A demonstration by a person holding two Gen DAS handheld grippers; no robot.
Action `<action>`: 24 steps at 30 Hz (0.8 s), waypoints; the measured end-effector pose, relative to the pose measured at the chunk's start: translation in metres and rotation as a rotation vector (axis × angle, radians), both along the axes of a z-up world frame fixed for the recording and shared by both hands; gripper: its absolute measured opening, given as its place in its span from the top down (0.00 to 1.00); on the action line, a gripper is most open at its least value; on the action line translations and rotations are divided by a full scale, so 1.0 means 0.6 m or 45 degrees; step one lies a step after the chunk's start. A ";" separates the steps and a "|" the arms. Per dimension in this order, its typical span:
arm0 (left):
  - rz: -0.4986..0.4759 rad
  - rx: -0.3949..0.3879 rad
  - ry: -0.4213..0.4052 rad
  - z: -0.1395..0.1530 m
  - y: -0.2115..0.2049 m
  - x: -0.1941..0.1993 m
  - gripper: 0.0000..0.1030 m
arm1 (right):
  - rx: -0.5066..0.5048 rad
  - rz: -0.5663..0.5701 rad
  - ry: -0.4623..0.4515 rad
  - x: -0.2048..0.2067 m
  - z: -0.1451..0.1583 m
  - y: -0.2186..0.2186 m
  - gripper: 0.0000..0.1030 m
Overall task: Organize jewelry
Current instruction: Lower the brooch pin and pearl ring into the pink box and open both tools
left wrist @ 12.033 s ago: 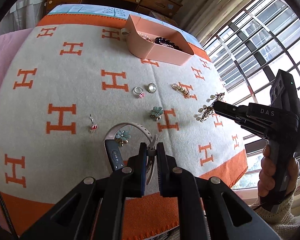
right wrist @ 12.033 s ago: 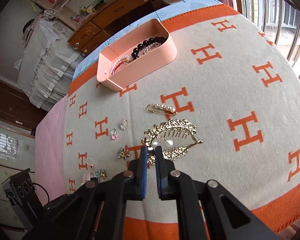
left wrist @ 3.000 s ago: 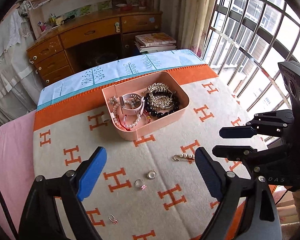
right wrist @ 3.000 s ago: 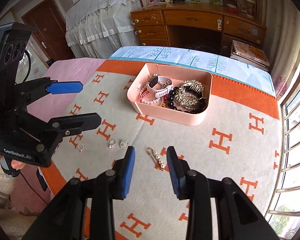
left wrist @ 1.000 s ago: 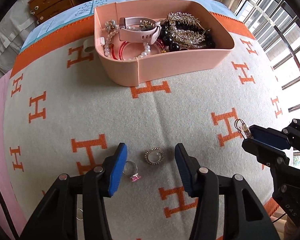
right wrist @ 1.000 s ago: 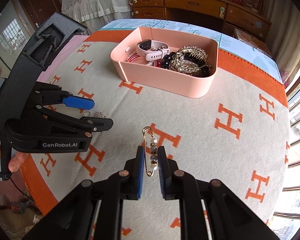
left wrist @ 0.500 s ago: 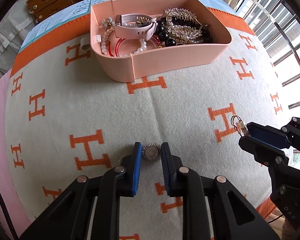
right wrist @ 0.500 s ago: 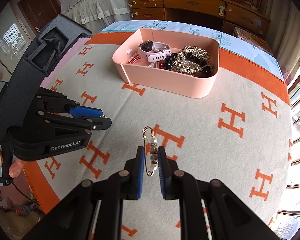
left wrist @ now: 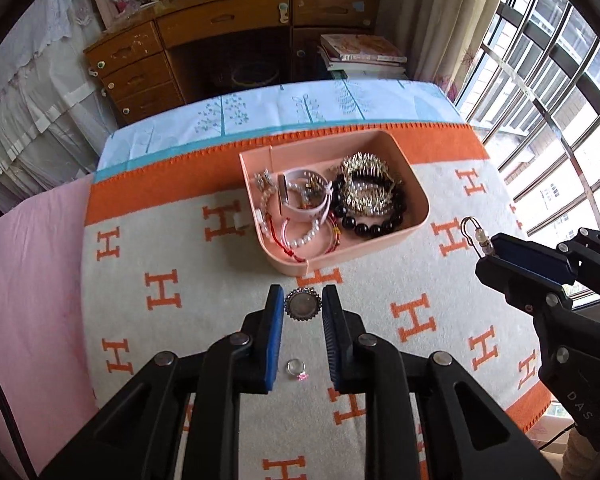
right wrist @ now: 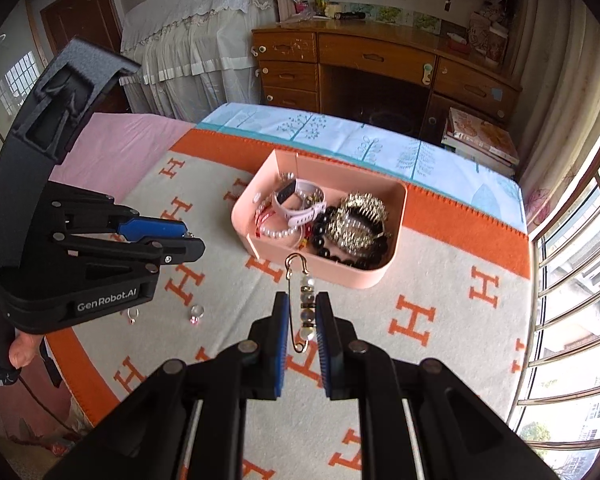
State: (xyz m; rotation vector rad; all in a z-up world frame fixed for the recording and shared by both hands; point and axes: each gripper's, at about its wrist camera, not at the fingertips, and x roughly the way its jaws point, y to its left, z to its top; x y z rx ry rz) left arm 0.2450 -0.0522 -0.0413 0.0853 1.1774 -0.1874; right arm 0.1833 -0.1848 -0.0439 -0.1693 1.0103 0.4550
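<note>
Round brooch (left wrist: 302, 304) sits pinched between the left gripper (left wrist: 302, 312) fingers (left wrist: 275, 320), near their tips, held up off the blanket (left wrist: 180, 320). Pink tray (left wrist: 418, 196) is at 12 o'clock from it in the left wrist view, just beyond the tips.

Pearl safety pin (right wrist: 305, 300) is clamped lengthwise between the right gripper (right wrist: 303, 312) fingers (right wrist: 281, 320), clasp loop sticking out past the tips at 12 o'clock, overlapping the tray's near wall (right wrist: 340, 270) in that view. Can't tell if it's over the tray or short of it.

Tray holds a pink watch (left wrist: 300, 196), black bead bracelet (left wrist: 370, 226), gold hair comb (left wrist: 366, 184) and pearl bracelet (left wrist: 306, 236).

Pink-stone ring (left wrist: 296, 369) lies on the blanket at 6 o'clock from the brooch, between the left fingers' bases. A second small ring (right wrist: 132, 315) lies at 9 o'clock from it in the right wrist view, near the blanket's orange border.
</note>
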 end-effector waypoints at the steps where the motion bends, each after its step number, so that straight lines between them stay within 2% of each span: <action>1: 0.009 -0.004 -0.024 0.021 0.004 0.008 0.83 | 0.002 -0.004 -0.028 0.008 0.022 0.002 0.87; 7: 0.047 -0.045 -0.139 0.116 0.025 0.065 0.83 | 0.050 -0.061 -0.153 0.066 0.137 0.011 0.87; 11: 0.059 -0.084 -0.164 0.129 0.032 0.110 0.83 | 0.065 -0.094 -0.160 0.121 0.157 0.014 0.87; 14: 0.071 -0.136 -0.118 0.093 0.038 0.151 0.83 | 0.036 -0.130 -0.105 0.168 0.125 0.018 0.87; 19: 0.102 -0.193 -0.008 -0.012 0.044 0.200 0.83 | 0.015 -0.149 0.052 0.228 0.032 0.025 0.87; 24: 0.123 -0.191 0.089 -0.096 0.041 0.227 0.83 | -0.003 -0.150 0.215 0.270 -0.065 0.037 0.87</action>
